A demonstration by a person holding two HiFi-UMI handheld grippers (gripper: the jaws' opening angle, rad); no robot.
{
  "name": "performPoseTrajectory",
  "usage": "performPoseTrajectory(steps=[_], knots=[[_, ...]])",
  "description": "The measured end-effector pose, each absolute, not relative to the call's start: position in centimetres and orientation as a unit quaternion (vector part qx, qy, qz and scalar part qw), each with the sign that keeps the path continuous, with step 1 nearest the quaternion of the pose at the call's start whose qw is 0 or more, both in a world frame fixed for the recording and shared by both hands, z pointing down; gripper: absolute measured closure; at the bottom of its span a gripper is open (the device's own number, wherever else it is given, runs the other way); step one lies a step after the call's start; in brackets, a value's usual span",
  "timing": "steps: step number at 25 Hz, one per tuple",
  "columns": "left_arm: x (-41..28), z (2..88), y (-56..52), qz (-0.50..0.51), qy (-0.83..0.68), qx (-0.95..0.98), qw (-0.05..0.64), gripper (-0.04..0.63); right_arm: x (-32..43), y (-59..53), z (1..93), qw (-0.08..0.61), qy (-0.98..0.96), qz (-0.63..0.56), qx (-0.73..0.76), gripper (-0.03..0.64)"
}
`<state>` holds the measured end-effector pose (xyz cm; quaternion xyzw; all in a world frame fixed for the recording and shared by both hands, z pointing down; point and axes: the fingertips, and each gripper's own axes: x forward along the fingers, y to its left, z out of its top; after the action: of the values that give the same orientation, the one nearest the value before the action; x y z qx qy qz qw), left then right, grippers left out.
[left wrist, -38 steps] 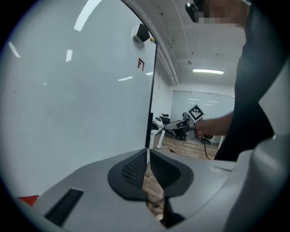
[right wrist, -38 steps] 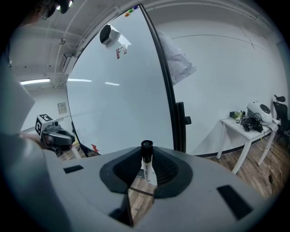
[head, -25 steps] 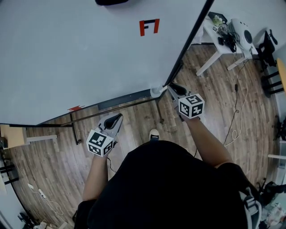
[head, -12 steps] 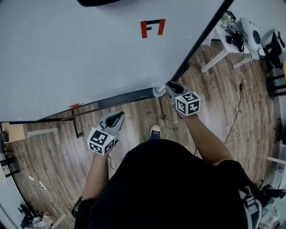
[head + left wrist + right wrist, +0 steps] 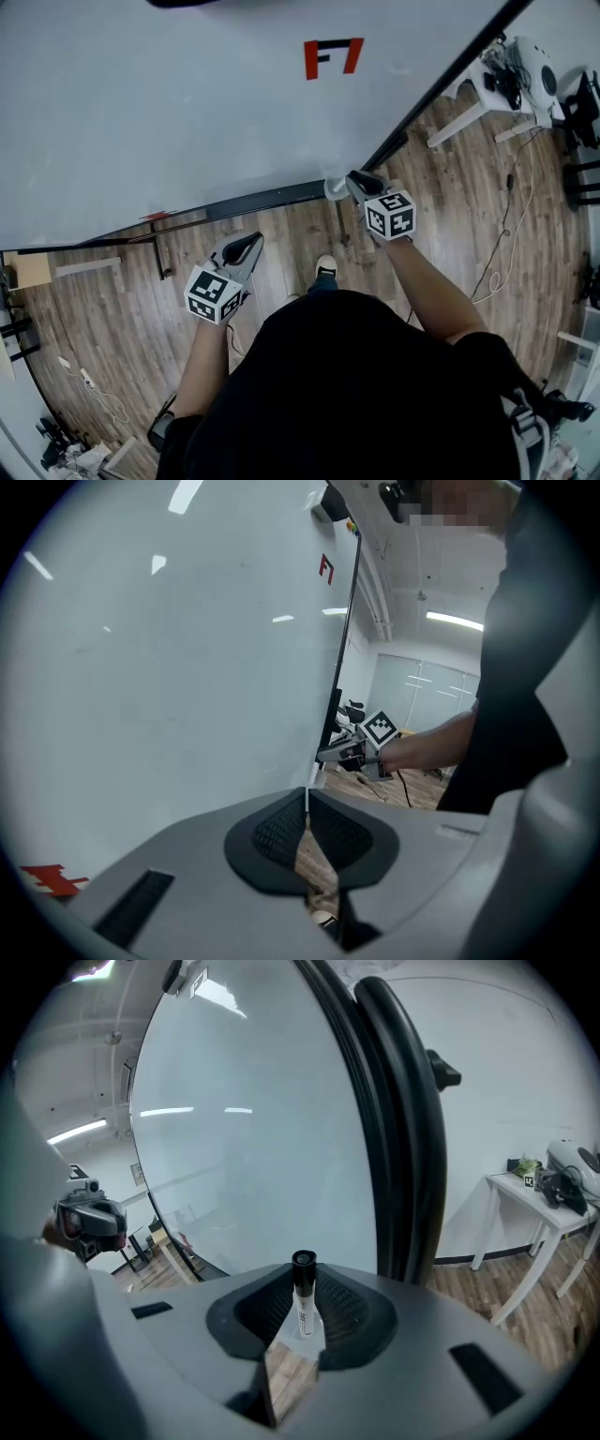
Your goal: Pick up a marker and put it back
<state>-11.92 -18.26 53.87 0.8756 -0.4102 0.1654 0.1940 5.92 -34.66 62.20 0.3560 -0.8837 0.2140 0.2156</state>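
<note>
My right gripper is pinching the marker by its white barrel; the black cap sticks out past the tips. Judgement: it's light, stiff, smooth plastic. It's not fragile but slick enough to pivot in the pads, so a mid-barrel hold with modest squeeze is the safe spot.

My left gripper has its jaws pressed together with nothing between them, and it's idle low by the floor.

Further out, the marker sits by the whiteboard, next to its black frame and near the ledge along the bottom edge. I can't tell if it touches.
</note>
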Motion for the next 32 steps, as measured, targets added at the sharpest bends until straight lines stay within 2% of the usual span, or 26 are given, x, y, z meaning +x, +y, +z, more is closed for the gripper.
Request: performPoseTrajectory(steps=[18, 26, 32], knots=[[-11.6, 54.5, -17.8, 0.168, -0.405, 0.876, 0.2, 0.572, 6.1, -34.9, 63.8, 0.24, -0.881, 0.198, 0.357, 0.544], [-11.2, 54.0, -16.7, 0.165, -0.4, 0.881, 0.193, 0.572, 7.6, -35.3, 61.3, 0.217, -0.876, 0.183, 0.39, 0.489], [-11.3, 53.1, -15.8, 0.16, -0.398, 0.885, 0.181, 0.572, 8.8, -34.3, 58.7, 0.197, -0.877, 0.169, 0.404, 0.486]])
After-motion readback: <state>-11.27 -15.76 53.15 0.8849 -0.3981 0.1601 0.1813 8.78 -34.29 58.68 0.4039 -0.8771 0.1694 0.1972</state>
